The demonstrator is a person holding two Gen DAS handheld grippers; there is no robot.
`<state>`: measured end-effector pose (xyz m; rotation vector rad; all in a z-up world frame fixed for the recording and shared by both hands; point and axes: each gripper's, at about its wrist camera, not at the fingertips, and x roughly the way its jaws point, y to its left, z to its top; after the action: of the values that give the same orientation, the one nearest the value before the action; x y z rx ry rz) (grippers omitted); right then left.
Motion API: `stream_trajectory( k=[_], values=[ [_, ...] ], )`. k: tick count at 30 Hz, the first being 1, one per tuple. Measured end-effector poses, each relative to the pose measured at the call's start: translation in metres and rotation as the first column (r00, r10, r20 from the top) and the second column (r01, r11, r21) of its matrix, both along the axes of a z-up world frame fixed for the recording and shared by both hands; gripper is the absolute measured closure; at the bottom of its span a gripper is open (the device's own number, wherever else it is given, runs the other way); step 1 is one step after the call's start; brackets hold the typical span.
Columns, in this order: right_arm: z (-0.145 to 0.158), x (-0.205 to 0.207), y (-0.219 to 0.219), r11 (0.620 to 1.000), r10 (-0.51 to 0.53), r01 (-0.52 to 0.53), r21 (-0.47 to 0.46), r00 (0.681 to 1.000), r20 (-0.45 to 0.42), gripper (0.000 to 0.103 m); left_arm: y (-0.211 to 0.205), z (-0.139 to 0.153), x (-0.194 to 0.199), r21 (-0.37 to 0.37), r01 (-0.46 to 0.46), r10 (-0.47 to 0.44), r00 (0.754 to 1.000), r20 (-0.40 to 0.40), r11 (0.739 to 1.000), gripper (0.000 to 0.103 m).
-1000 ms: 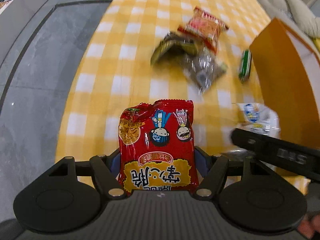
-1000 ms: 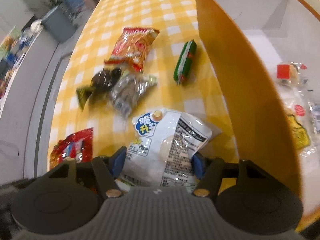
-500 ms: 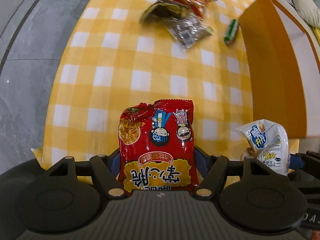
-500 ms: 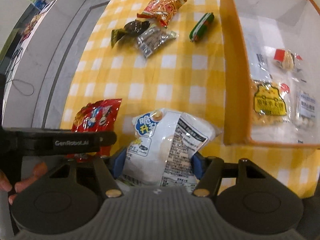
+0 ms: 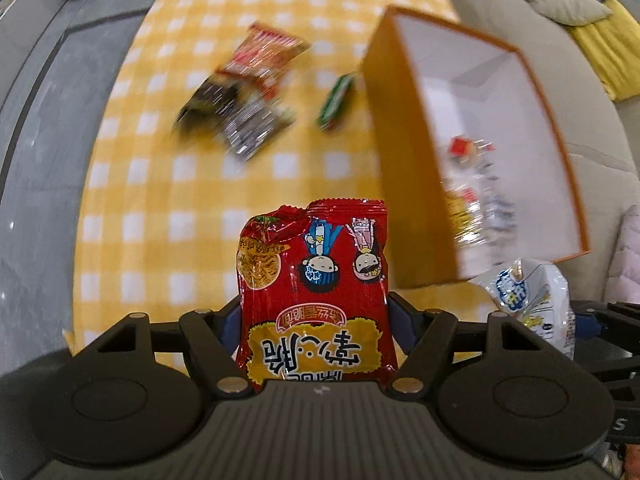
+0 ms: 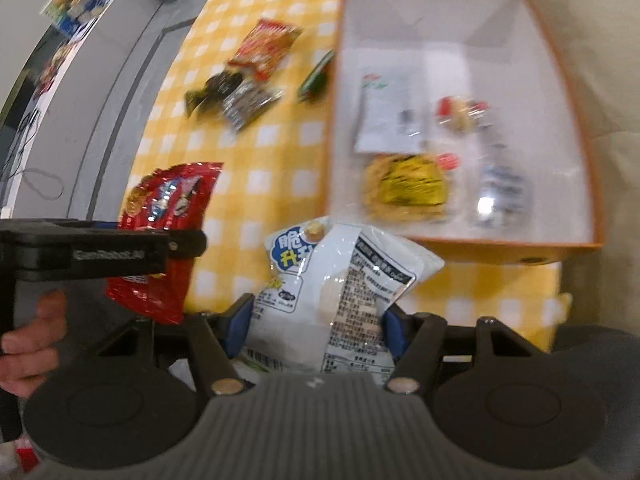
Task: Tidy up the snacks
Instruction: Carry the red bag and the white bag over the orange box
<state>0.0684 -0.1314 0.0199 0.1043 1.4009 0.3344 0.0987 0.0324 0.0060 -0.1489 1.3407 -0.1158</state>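
Observation:
My left gripper [image 5: 314,320] is shut on a red noodle snack packet [image 5: 314,280], held above the near end of the yellow checked table [image 5: 160,208]. My right gripper [image 6: 316,322] is shut on a white snack bag [image 6: 340,276], held just in front of the orange box [image 6: 460,246]. The box also shows in the left wrist view [image 5: 404,168], to the right of the red packet. The white bag shows in the left wrist view [image 5: 528,304], and the red packet in the right wrist view [image 6: 168,216].
Inside the box lie a yellow packet [image 6: 406,184], a white packet [image 6: 386,120] and small clear packets [image 6: 500,188]. On the table lie an orange-red packet [image 5: 264,56], dark and silver packets [image 5: 236,116] and a green stick [image 5: 334,100]. A sofa [image 5: 560,40] stands to the right.
Both grippers, still shut on their packets, have moved right and forward toward the orange box. The box interior now shows more fully in both views.

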Motion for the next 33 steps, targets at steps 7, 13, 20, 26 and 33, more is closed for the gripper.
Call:
stream_trajectory(
  k=[7, 13, 20, 26, 33],
  values=[
    [0.021, 0.015, -0.048, 1.0, -0.012, 0.013, -0.012, 0.999, 0.051, 0.04, -0.056, 0.018, 0.023, -0.016, 0.046, -0.046, 0.999, 0.011, 0.999, 0.022],
    [0.027, 0.035, -0.091, 1.0, -0.029, 0.03, -0.011, 0.995, 0.091, 0.04, -0.099, 0.013, 0.042, -0.035, 0.081, -0.08, 0.996, 0.025, 0.996, 0.022],
    [0.008, 0.061, -0.127, 0.999, -0.044, 0.04, 0.033, 0.989, 0.138, 0.04, -0.121, -0.003, 0.063, -0.032, 0.083, -0.083, 0.996, 0.019, 0.996, 0.022],
    [-0.018, 0.078, -0.13, 0.998, -0.012, 0.003, 0.059, 0.987, 0.16, 0.04, -0.114, -0.006, 0.075, -0.033, 0.056, -0.055, 0.998, 0.029, 0.998, 0.022],
    [-0.036, 0.092, -0.12, 0.998, 0.043, -0.054, 0.038, 0.969, 0.244, 0.04, -0.093, 0.0, 0.078, -0.049, 0.024, -0.02, 0.997, 0.071, 0.999, 0.022]
  ],
)
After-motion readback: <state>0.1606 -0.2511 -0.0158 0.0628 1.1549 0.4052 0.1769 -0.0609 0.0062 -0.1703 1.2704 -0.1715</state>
